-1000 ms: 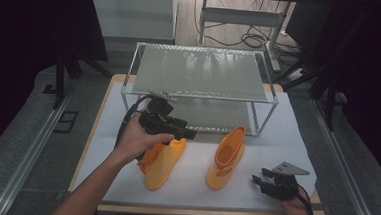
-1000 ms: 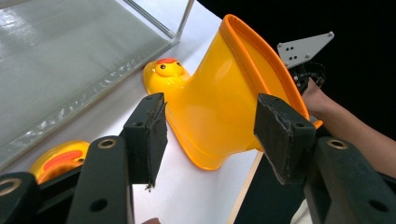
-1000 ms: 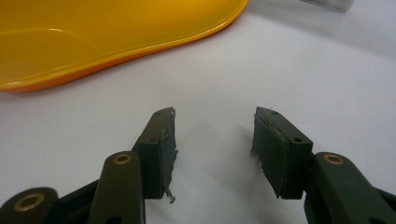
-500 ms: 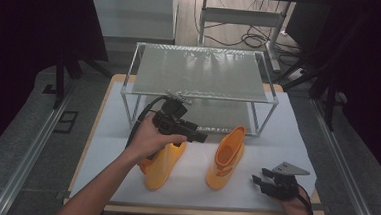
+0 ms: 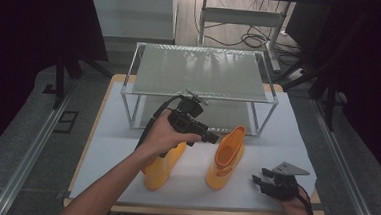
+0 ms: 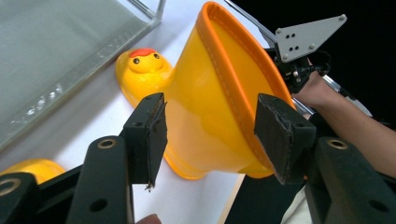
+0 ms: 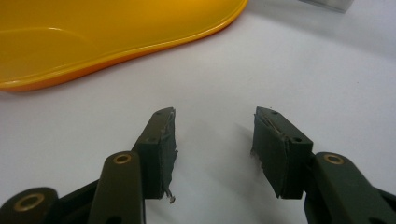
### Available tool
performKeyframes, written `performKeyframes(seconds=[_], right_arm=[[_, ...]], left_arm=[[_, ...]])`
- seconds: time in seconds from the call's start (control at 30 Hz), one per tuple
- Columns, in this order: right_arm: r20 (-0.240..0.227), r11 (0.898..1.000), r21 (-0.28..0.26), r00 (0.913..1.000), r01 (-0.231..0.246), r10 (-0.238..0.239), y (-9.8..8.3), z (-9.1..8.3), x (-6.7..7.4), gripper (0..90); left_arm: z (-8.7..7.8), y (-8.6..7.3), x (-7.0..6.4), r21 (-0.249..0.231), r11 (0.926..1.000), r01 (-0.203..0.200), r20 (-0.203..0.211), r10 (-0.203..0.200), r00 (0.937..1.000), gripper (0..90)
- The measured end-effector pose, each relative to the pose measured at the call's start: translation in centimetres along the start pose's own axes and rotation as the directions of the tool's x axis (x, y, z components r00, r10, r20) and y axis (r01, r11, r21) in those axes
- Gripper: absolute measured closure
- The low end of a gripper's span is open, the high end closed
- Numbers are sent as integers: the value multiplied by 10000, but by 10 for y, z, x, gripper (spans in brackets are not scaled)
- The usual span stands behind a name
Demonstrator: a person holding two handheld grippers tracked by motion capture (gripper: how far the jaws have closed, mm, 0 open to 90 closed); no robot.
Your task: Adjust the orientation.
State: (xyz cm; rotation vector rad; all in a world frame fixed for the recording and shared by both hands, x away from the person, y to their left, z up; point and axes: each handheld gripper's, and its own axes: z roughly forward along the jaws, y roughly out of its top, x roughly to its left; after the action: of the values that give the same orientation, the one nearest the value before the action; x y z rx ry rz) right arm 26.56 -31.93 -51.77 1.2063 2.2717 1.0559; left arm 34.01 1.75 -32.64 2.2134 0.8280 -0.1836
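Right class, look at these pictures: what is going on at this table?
A person works with two handheld grippers over a pair of yellow rubber boots. The left gripper, jaws open, reaches toward the top of the right-hand boot without gripping it. The other boot lies under that forearm. The right gripper rests open on the white table cover. A wire shelf rack stands behind.

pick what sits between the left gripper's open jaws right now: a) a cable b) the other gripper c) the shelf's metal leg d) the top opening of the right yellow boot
d: in the left gripper view, the left gripper has both pads spread apart, with the orange-rimmed top of the right boot framed between them and not yet pressed; the duck face on its toe shows beyond.
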Motion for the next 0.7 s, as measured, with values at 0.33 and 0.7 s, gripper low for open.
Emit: performKeyframes(seconds=[0.33,0.7], right_arm=[[1,10000,-8,10000,15,-15,0,0,0,491],[25,10000,-16,10000,8,-8,0,0,0,491]], left_arm=[[12,9,-7,311,9995,-93,-65,95,9999,434],[-8,8,-5,45,10000,-64,-232,65,9997,425]])
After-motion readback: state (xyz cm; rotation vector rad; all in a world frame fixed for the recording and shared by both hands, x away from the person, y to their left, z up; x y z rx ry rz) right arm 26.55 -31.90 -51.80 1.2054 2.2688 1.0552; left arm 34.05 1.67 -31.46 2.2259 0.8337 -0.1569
